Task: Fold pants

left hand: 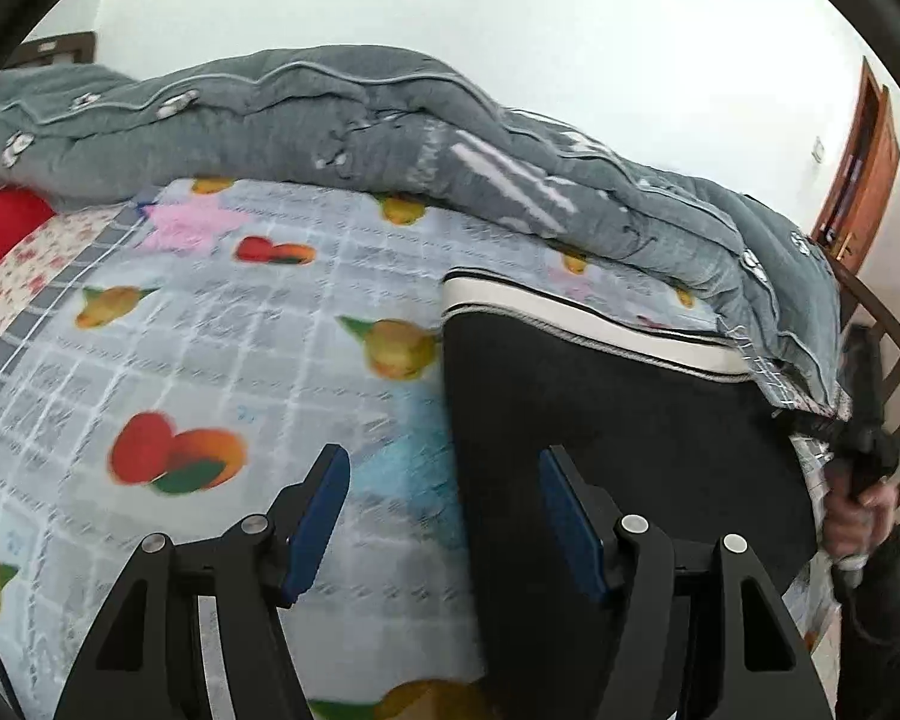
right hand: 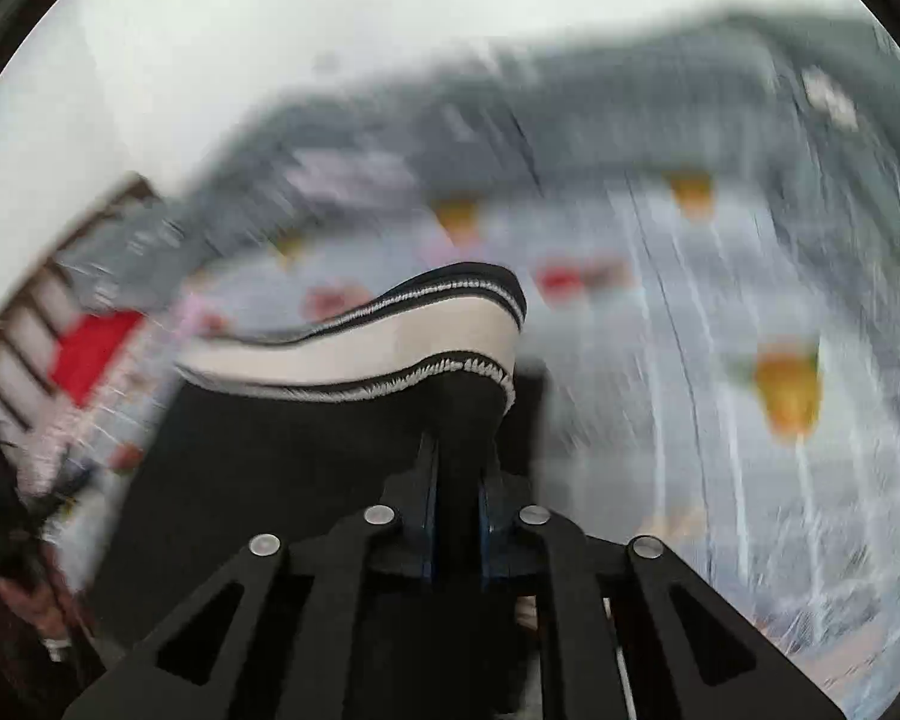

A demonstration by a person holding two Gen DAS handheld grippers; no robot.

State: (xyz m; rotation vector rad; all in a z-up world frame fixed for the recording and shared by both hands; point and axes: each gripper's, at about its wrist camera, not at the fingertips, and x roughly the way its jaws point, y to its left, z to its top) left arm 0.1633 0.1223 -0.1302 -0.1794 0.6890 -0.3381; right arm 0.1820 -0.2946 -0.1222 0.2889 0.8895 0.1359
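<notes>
Black pants (left hand: 600, 408) with a white-and-black striped band (left hand: 570, 318) lie on a fruit-print bedsheet (left hand: 210, 360). My left gripper (left hand: 444, 510) is open and empty, its blue pads (left hand: 321, 516) spread over the sheet at the pants' left edge. My right gripper (right hand: 457, 468) is shut on the black pants (right hand: 306, 456) just below the striped band (right hand: 360, 342) and holds that fold lifted off the bed. The right wrist view is heavily blurred.
A rumpled grey quilt (left hand: 330, 114) runs along the far side of the bed. A red pillow (left hand: 0, 228) lies at the left. A wooden bed rail (left hand: 888, 348) and a door (left hand: 864, 162) stand at the right. A hand (left hand: 858, 516) grips the other tool.
</notes>
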